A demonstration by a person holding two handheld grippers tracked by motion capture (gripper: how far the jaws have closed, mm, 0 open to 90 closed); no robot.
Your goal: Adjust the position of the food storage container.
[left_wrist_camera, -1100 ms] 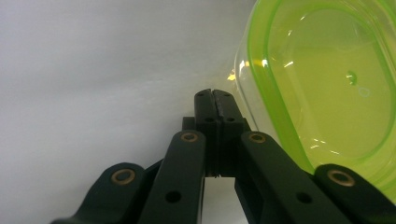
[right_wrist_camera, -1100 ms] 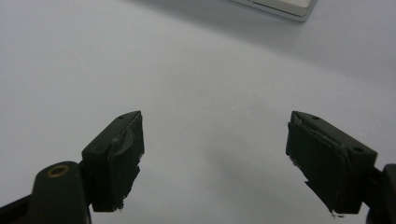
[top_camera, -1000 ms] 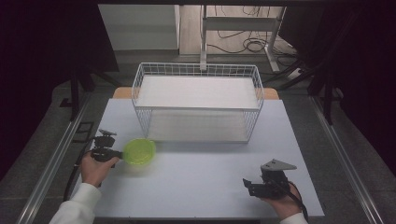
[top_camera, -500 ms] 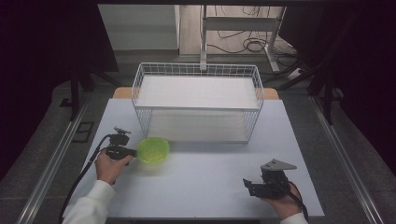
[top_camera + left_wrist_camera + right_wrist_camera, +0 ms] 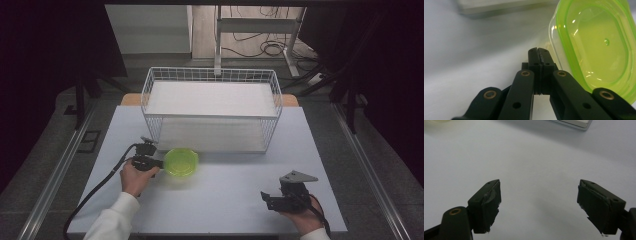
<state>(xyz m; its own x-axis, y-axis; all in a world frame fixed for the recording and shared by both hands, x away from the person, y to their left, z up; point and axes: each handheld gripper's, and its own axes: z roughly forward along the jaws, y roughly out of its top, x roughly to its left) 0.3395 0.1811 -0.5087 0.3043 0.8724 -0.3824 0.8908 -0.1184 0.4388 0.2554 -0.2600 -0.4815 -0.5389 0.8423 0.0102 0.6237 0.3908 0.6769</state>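
On the pale table [image 5: 220, 200] the green plastic container [image 5: 181, 161] now sits nearer the white wire basket [image 5: 212, 107] than a second ago, pushed by the left gripper [image 5: 161, 162] with jaws pressed together, while the right gripper [image 5: 263, 197] waits wide apart, so probably the basket is its goal.

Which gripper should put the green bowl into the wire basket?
Left. The left gripper is shut at the rim of the green bowl, just in front of the wire basket. The right gripper rests open at the table's near right, apart from the bowl.
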